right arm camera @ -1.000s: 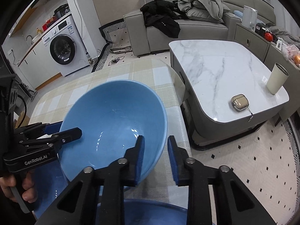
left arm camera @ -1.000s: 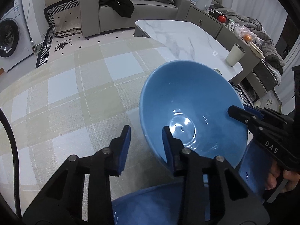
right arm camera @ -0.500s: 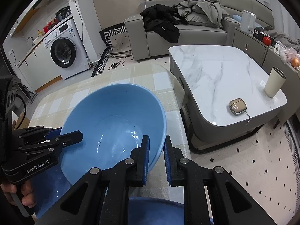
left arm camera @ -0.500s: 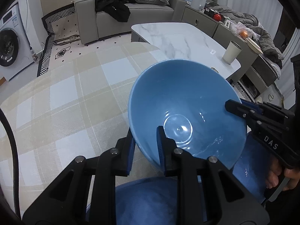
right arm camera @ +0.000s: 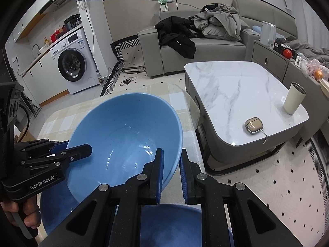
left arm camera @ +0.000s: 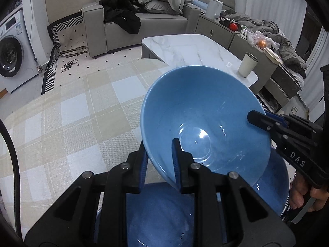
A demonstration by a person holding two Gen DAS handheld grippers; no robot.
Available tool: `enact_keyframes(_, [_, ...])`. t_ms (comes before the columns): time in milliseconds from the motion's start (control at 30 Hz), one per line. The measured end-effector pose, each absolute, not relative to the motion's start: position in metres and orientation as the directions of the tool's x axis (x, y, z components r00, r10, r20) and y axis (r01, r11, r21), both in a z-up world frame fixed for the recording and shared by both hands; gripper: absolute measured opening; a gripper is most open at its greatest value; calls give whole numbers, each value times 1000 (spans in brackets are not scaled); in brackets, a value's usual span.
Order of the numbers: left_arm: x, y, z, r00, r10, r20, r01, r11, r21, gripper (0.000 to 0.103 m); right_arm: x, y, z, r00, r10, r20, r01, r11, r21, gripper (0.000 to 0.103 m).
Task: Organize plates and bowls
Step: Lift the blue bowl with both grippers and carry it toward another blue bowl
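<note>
Now | L hand-held gripper pinching blue bowl rim | R hand-held gripper pinching opp. rim | bowl tilted

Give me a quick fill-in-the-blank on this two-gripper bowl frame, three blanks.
1. The left gripper and right gripper are both shut on the rim of one ____ bowl.
2. The cup stands on the ____ coffee table.
3. Black and grey clothes lie piled on the ____.

Missing words: blue; marble; sofa
</note>
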State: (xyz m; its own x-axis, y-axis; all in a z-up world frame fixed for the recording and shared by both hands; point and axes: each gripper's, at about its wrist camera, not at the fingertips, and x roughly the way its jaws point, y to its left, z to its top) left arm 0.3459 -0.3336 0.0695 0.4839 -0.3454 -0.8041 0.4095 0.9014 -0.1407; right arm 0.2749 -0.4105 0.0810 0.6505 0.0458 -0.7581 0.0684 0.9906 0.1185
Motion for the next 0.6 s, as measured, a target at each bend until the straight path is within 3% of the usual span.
enact_keyframes(600, [284, -315, 134, 548, -366, -752, 407, 902, -143, 19, 227, -389, 137, 730, 34, -683, 47, 994, 100, 16])
